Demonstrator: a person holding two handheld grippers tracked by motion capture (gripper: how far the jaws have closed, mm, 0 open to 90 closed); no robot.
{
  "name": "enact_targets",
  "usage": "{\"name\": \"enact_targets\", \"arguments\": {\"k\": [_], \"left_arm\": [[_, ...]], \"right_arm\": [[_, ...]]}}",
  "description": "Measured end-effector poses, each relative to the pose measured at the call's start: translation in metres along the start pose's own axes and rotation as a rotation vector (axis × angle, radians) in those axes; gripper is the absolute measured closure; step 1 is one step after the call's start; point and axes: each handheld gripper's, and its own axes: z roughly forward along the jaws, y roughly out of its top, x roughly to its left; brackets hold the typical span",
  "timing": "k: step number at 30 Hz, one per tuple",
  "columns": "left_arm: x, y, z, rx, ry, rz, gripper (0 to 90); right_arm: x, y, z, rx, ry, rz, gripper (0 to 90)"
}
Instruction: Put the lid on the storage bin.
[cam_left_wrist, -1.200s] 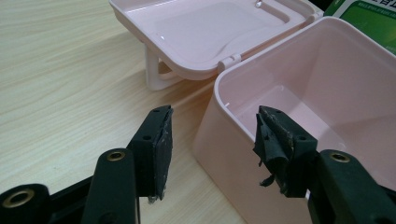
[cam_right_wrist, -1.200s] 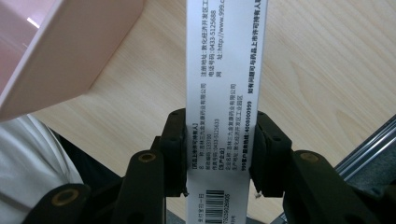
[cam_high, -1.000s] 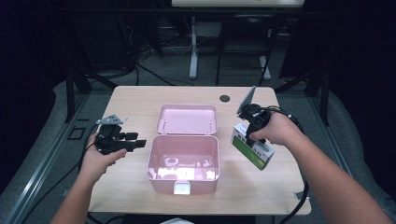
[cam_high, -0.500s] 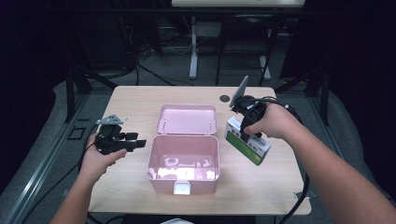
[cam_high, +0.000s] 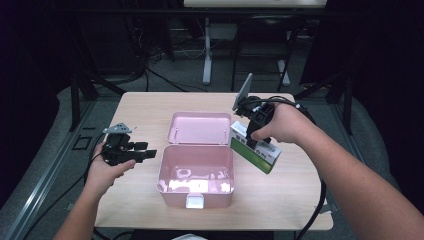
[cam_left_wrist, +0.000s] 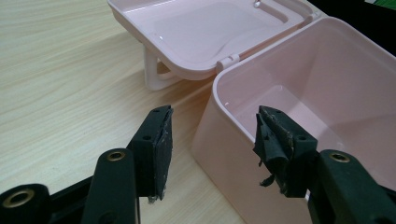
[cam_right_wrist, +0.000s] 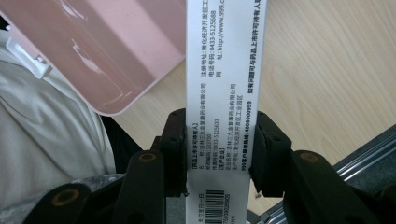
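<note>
Black two-jaw grippers (cam_high: 145, 152); trailing cables

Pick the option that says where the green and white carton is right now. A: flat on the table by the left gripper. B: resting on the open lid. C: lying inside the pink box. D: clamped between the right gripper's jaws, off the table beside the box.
D: the right gripper has its pads pressed on both sides of the carton, held tilted above the table just right of the pink box.

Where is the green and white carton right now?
In the high view the green and white carton is clamped in the right gripper, tilted, just right of the open pink box.
</note>
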Motion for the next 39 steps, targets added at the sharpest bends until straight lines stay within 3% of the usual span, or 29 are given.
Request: {"name": "enact_targets", "arguments": {"k": [7,12,19,28,39], "left_arm": [[0.000,0.000,0.000,0.004,-0.004,-0.003,46.3],[0.000,0.000,0.000,0.002,-0.003,-0.007,46.3],[0.001,0.000,0.000,0.007,-0.006,-0.006,46.3],[0.001,0.000,0.000,0.008,-0.008,-0.003,46.3],[0.001,0.000,0.000,0.008,-0.007,-0.004,46.3]], "right_arm": [[0.013,0.010,-0.002,0.006,0.009,-0.087,61.8],[0.025,0.017,-0.001,0.007,-0.010,-0.208,61.9],[0.042,0.028,0.000,0.004,-0.024,-0.328,61.8],[0.062,0.039,0.003,0.002,-0.009,-0.405,61.8],[0.082,0.044,0.013,0.019,0.004,-0.466,61.8]]}}
